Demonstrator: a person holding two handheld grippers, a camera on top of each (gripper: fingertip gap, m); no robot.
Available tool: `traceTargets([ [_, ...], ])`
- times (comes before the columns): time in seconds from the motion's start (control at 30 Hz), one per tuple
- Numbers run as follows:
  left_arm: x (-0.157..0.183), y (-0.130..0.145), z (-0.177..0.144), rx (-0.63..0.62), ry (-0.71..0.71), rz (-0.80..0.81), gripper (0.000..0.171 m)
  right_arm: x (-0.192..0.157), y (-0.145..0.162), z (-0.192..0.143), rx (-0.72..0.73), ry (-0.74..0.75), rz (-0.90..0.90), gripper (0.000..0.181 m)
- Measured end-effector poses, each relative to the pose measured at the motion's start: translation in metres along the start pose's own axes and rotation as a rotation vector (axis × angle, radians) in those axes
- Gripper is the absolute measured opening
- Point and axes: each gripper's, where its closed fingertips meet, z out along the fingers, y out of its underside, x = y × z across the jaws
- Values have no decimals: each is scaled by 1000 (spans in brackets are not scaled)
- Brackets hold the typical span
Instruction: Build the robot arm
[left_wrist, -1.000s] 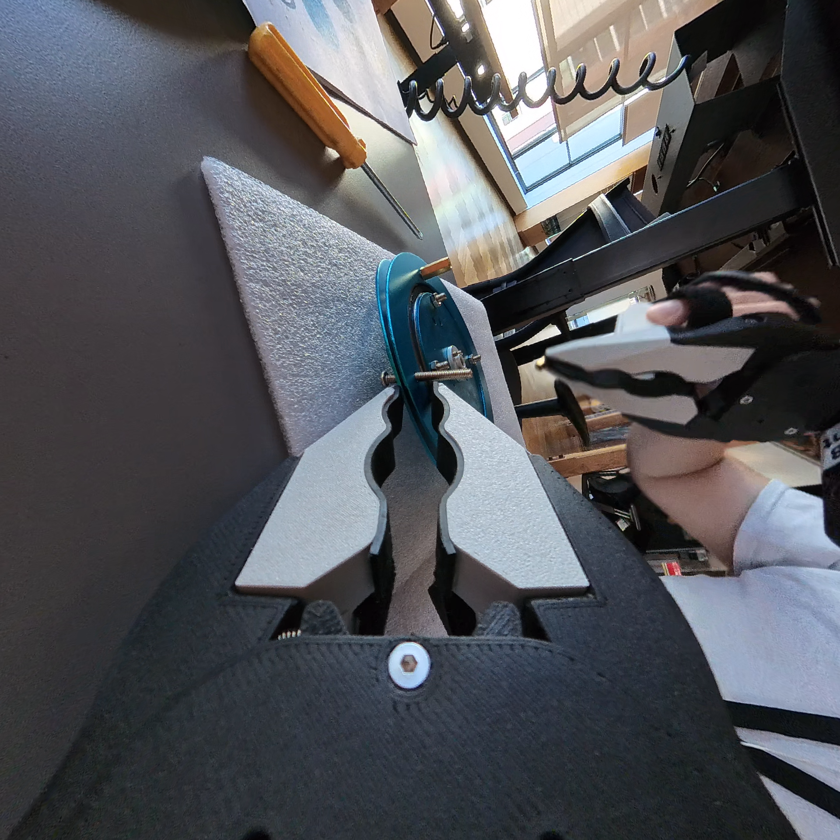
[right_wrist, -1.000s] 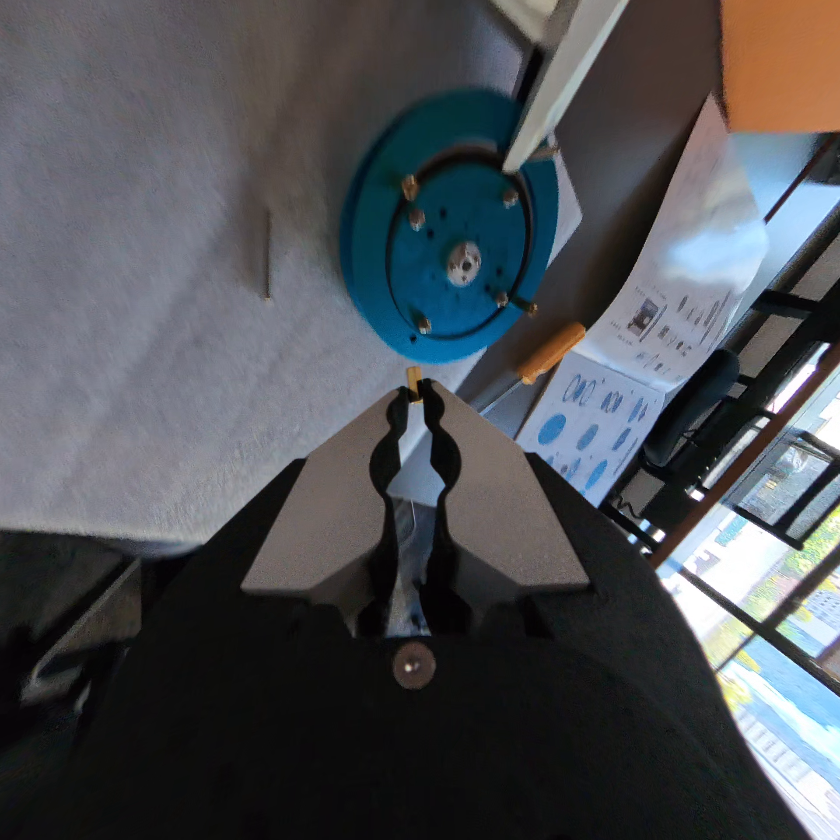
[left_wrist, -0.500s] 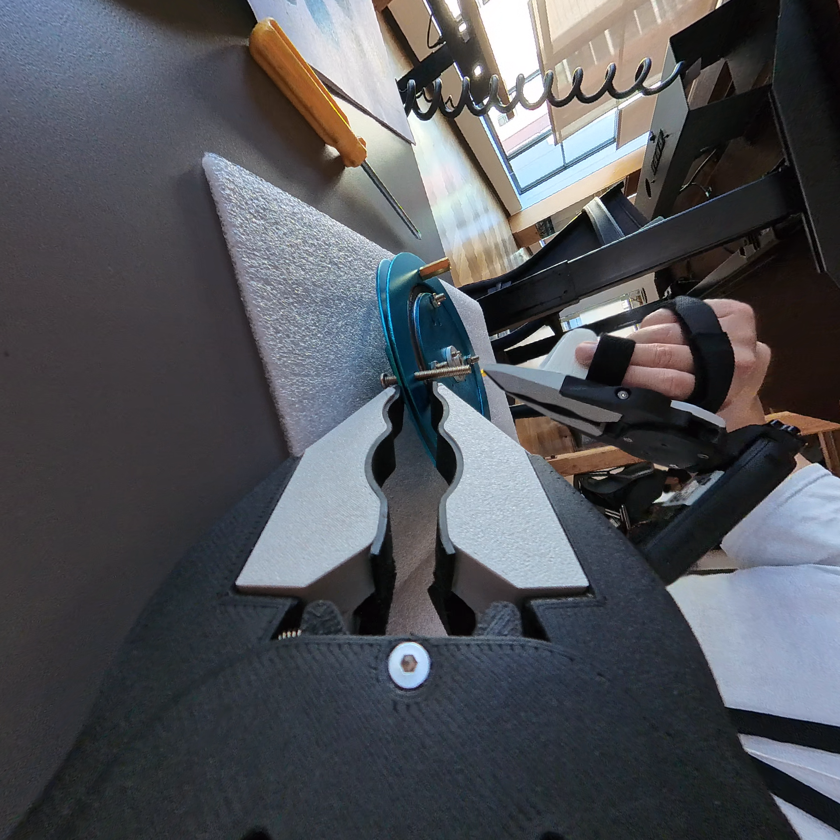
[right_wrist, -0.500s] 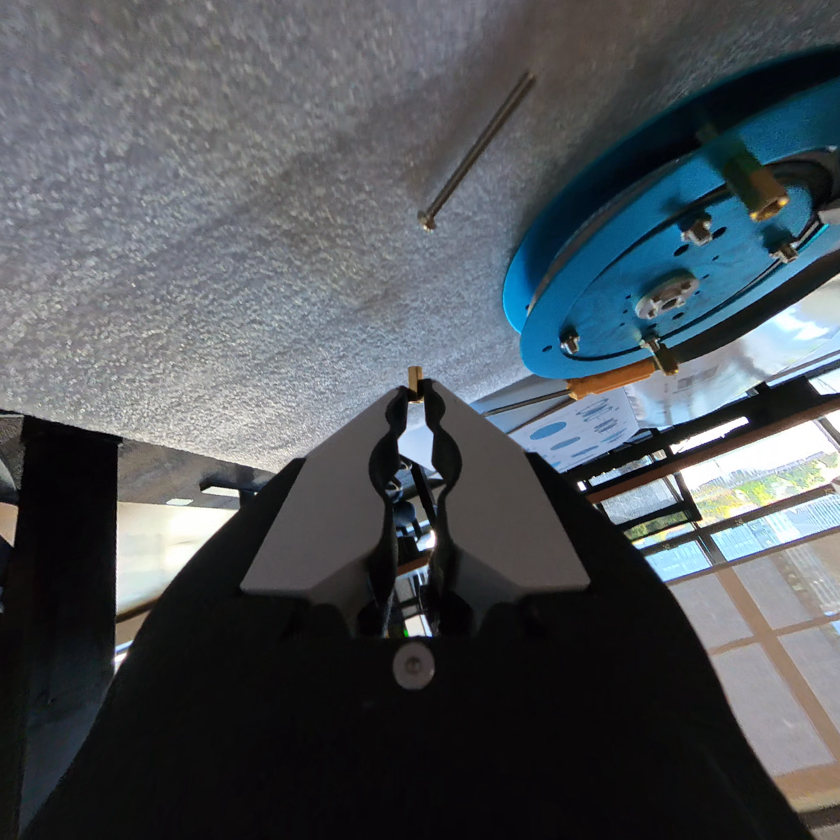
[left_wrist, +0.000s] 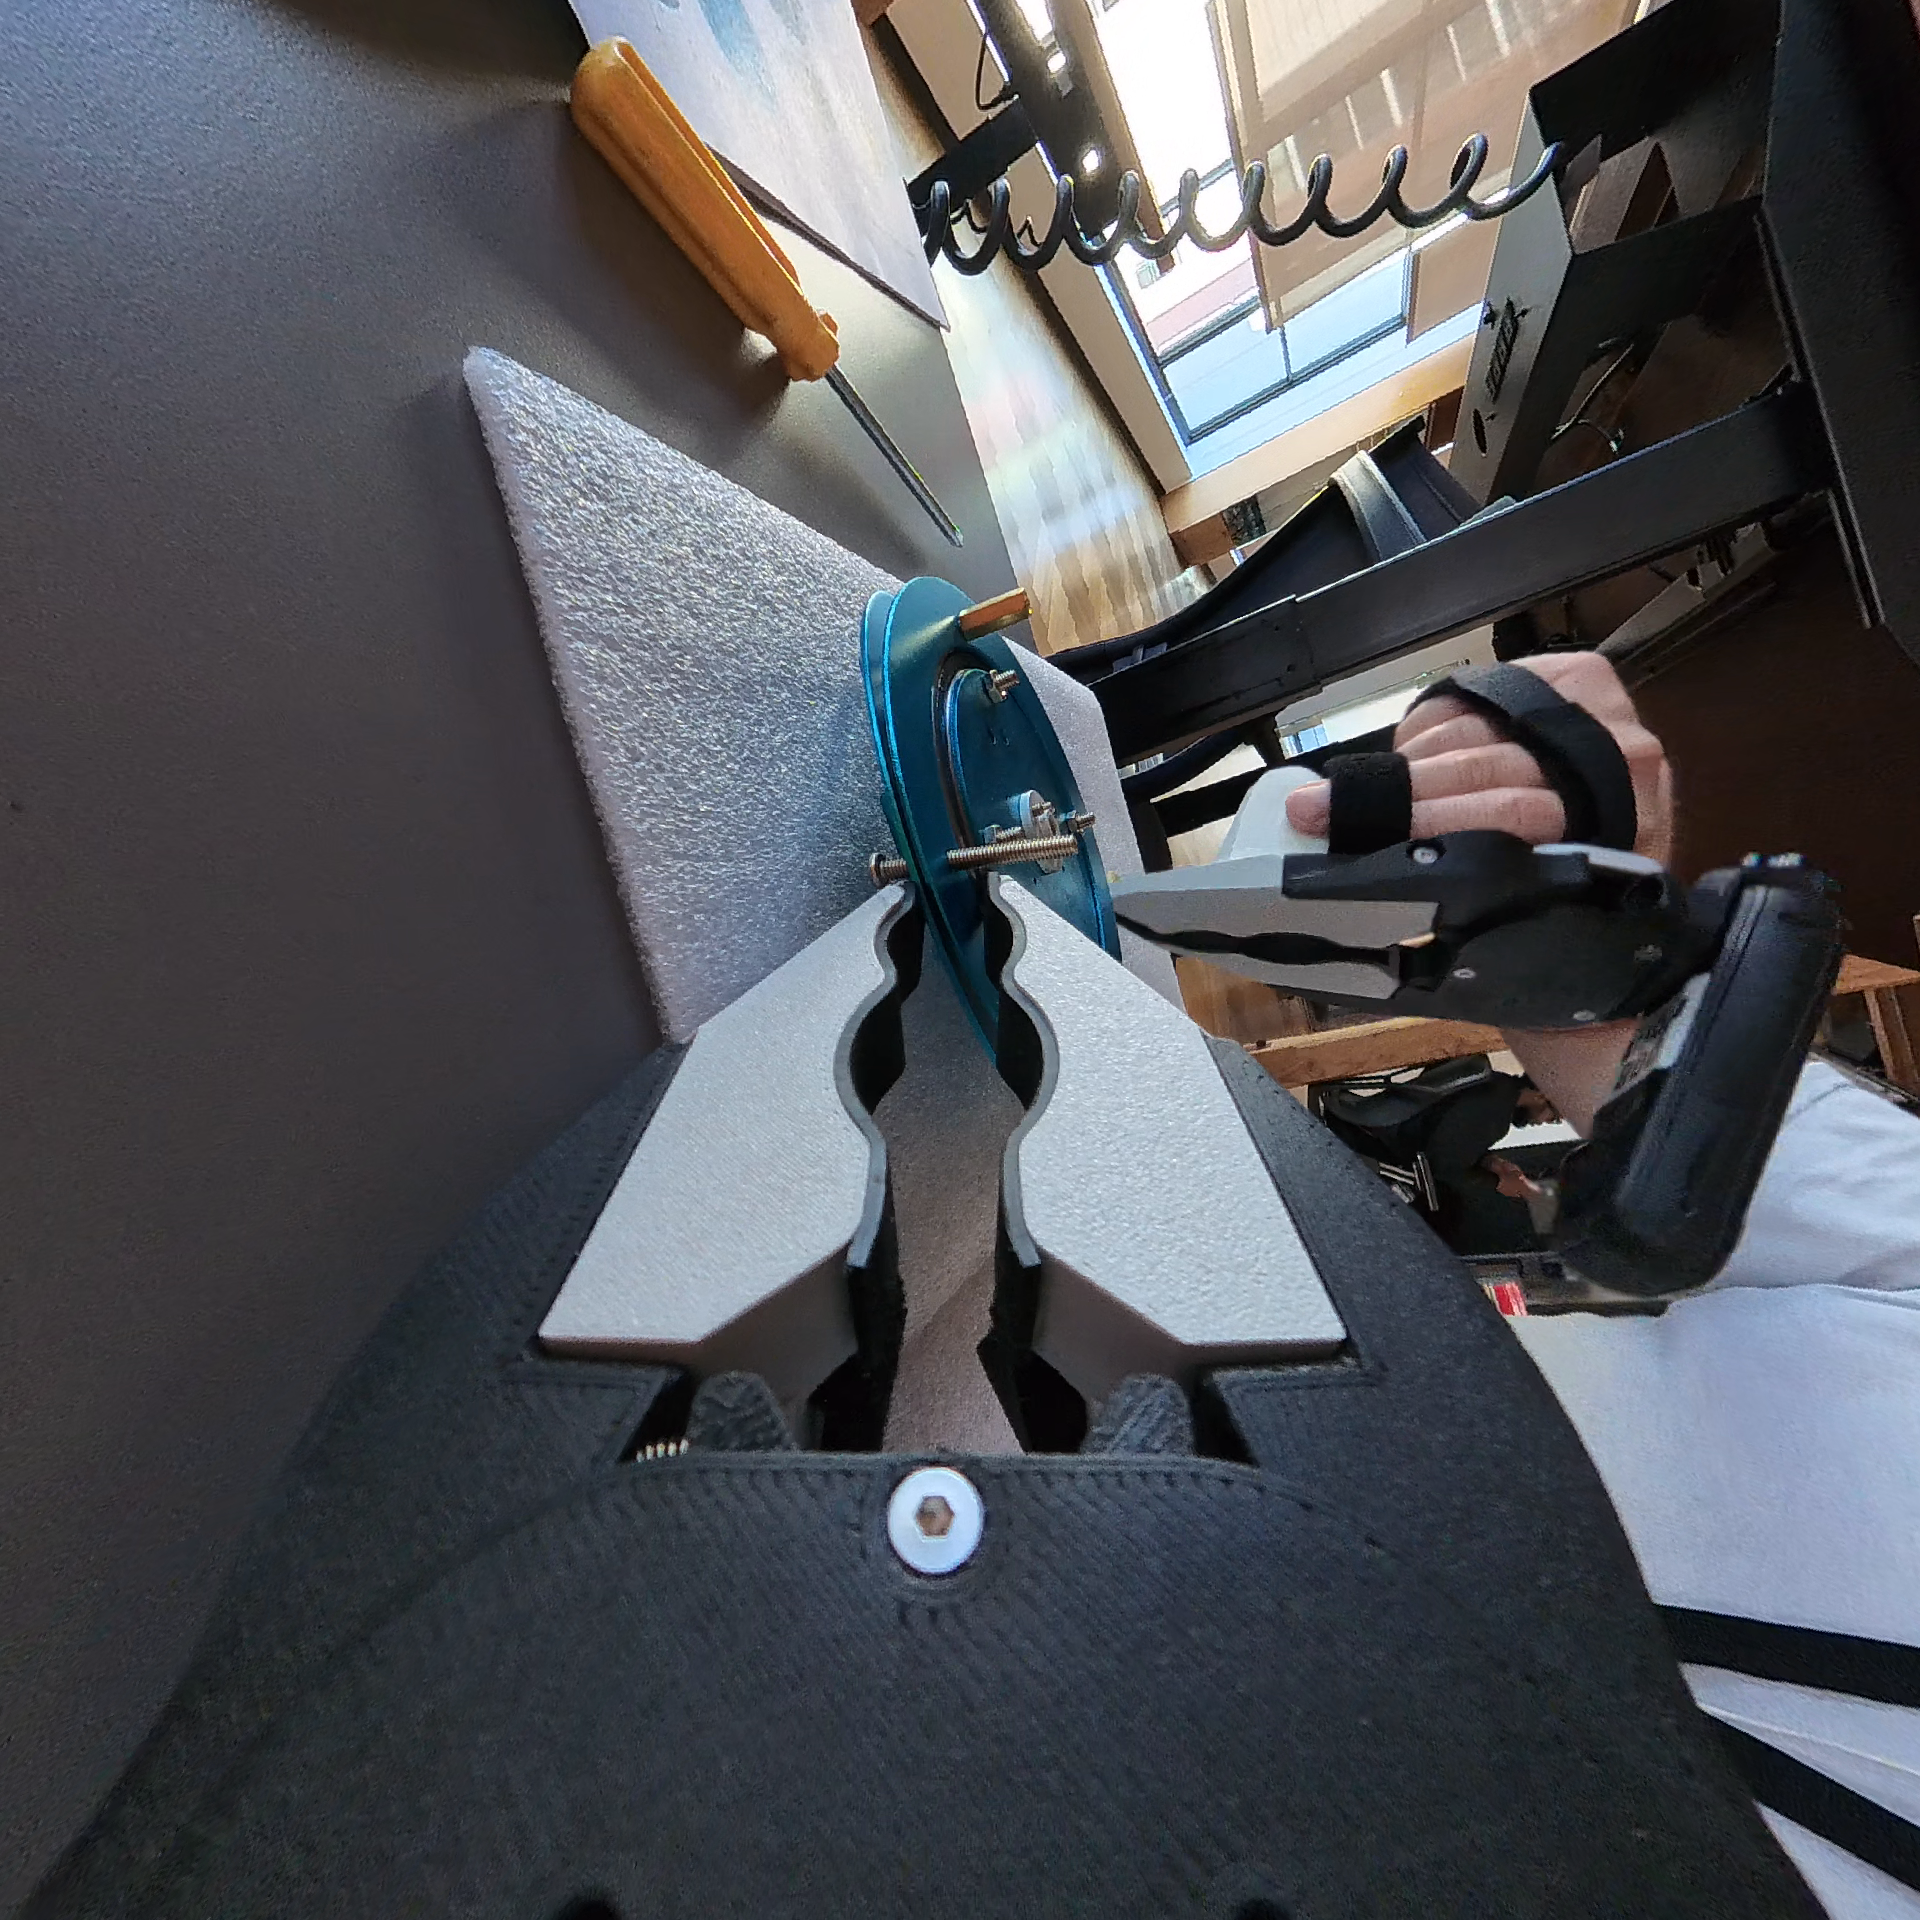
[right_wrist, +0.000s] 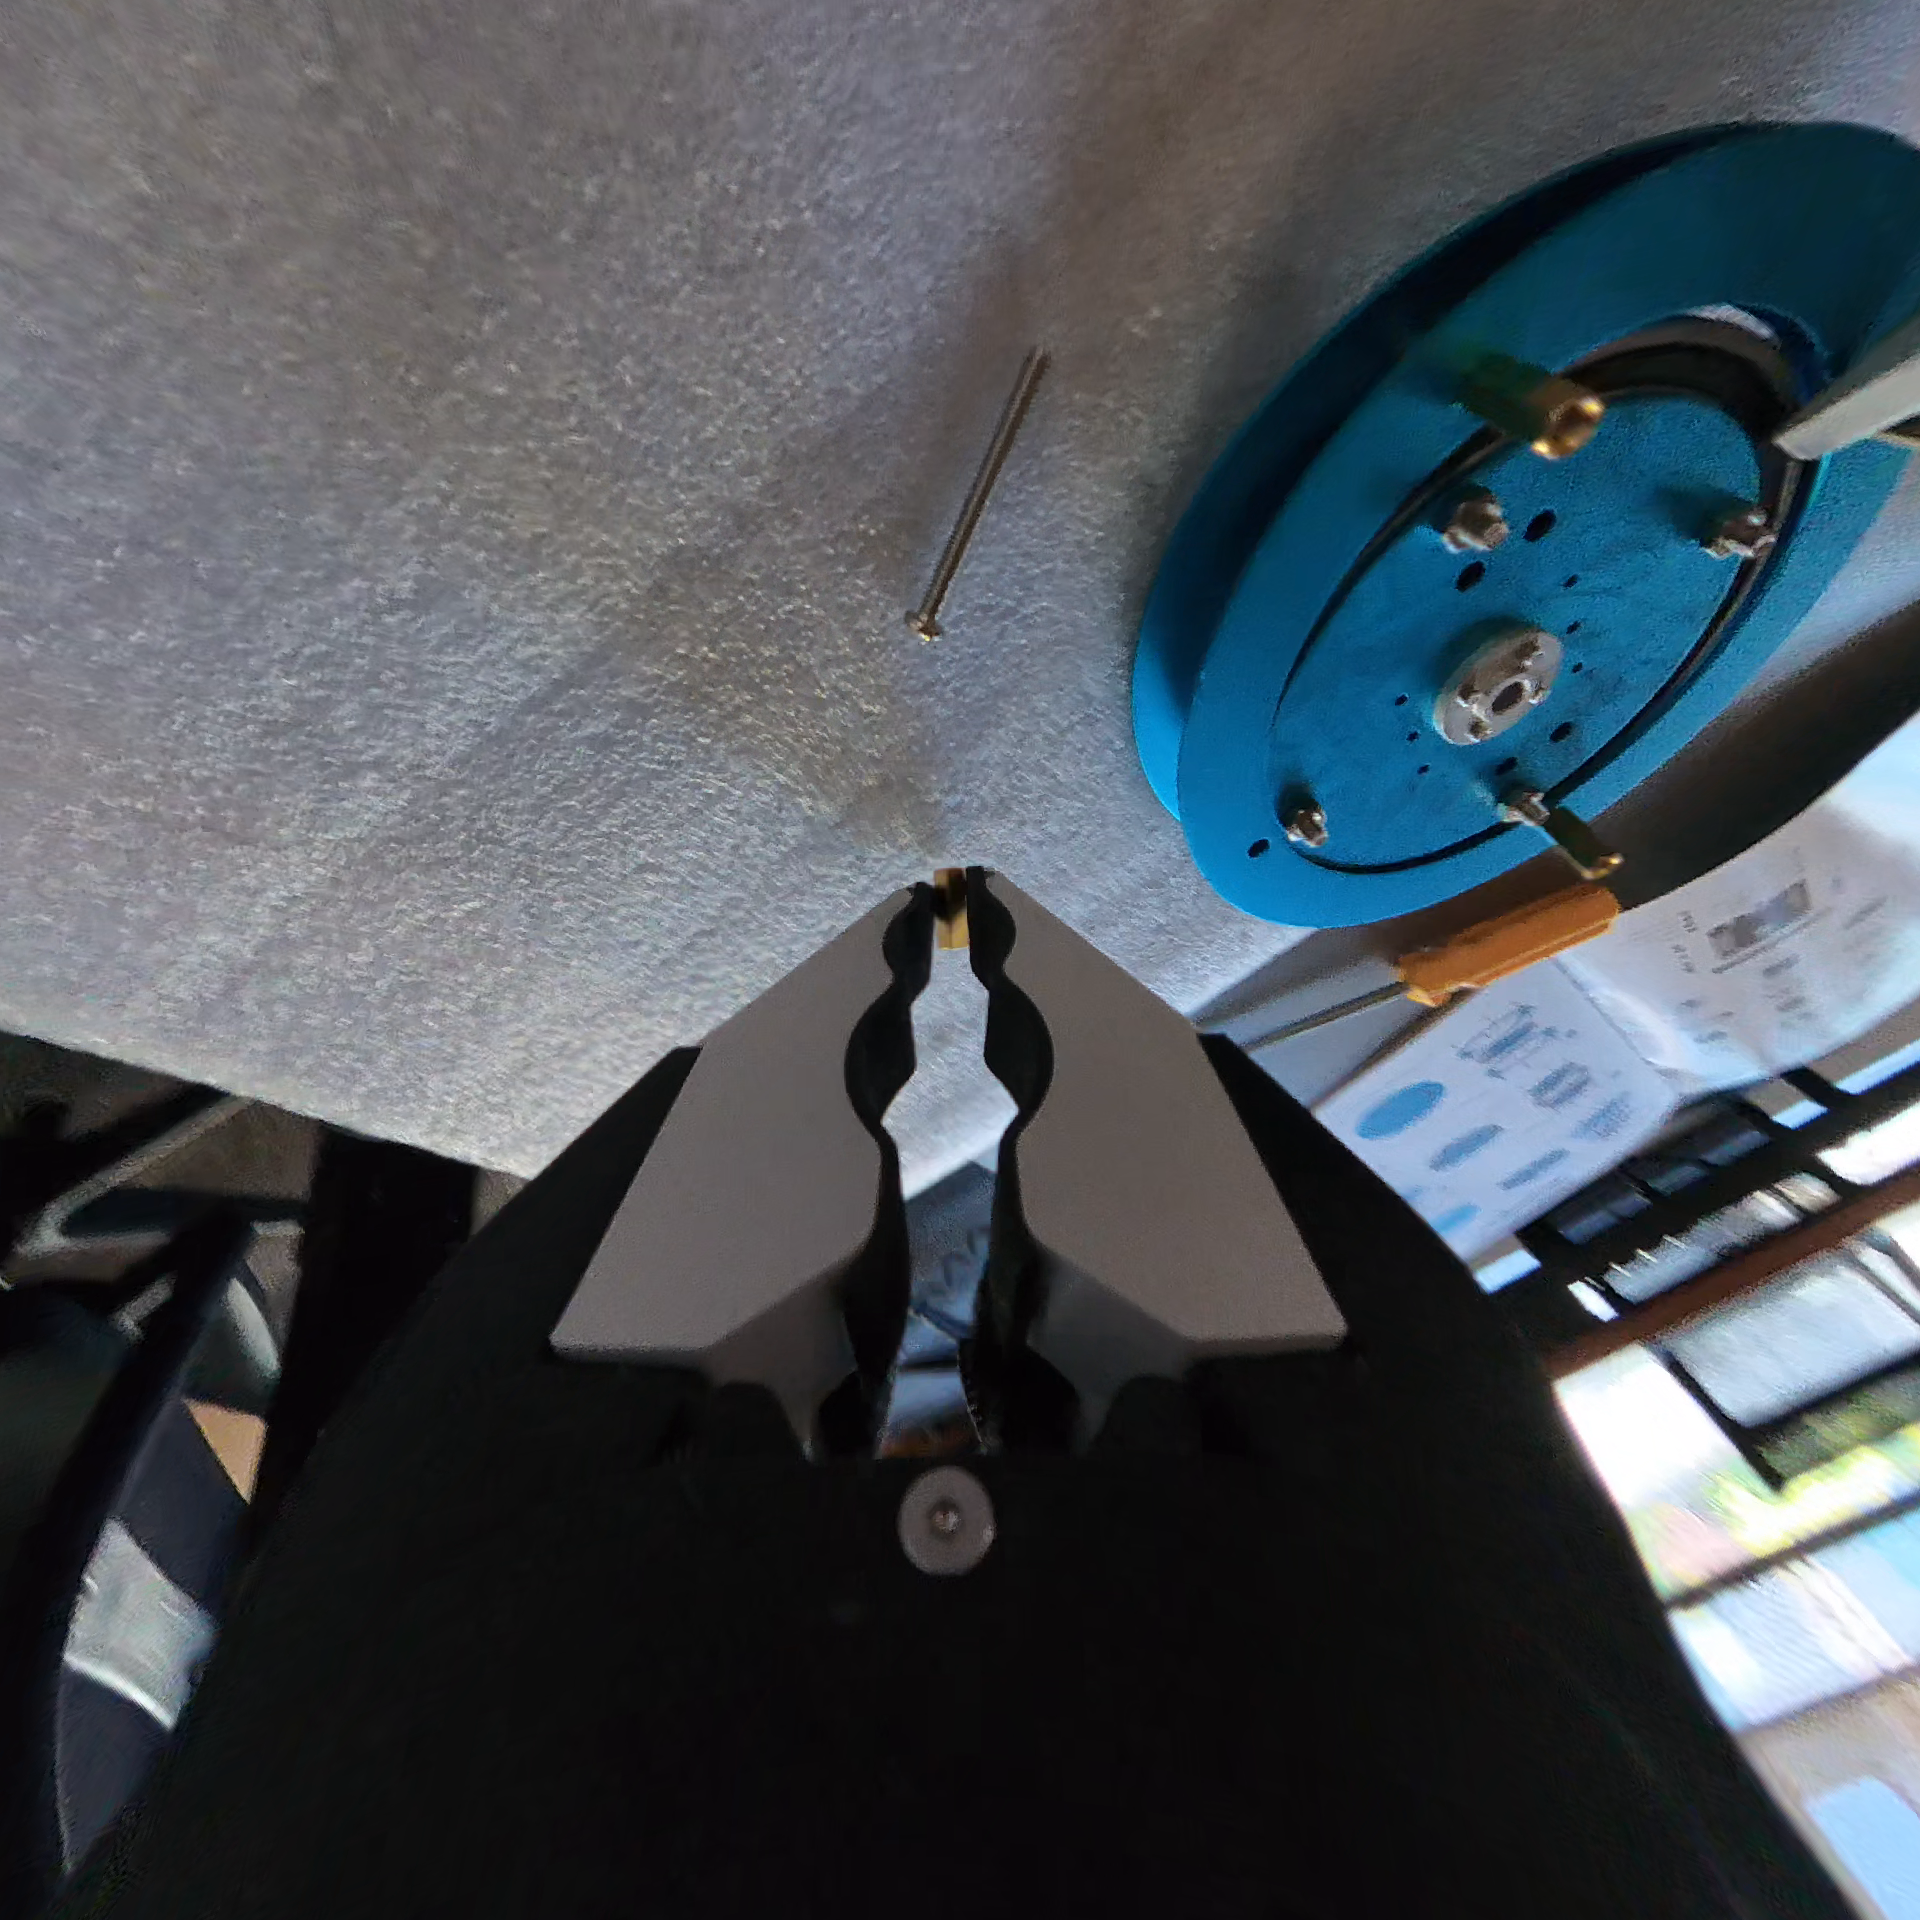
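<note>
The left hand-held gripper pinches the edge of the blue disc on the grey foam mat. The right hand-held gripper grips a tiny brass post just beside the disc. I'd keep the disc steady and the post straight.

We see the left gripper as a broad black printed shell with a fine ribbed grain, and one pale hex-socket screw sits in it just behind the claw. Its two fingers are light grey wedges with wavy black-lined inner edges; a small coiled spring peeks out at the root of one. The right gripper has the same build, with a grey screw behind its claw. In the left wrist view, black straps wrap the hand behind the right claw, and a white sleeve with black stripes follows it.
</note>
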Motion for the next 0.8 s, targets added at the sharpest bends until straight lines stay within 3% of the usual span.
traceTargets([
  [0.2,0,0,0,-1,3,-4,9,-6,-7,-3,257,-79,229,12],
  [0.43,0,0,0,-2,5,-5,9,0,0,-23,823,-194,653,18],
  [0.53,0,0,0,-3,6,-6,9,3,0,-25,1050,-238,754,18],
  [0.63,0,0,0,-4,8,-7,9,3,3,-15,1109,-283,789,18],
  [0.8,0,0,0,-4,9,-6,9,-3,3,-5,1065,-315,751,12],
])
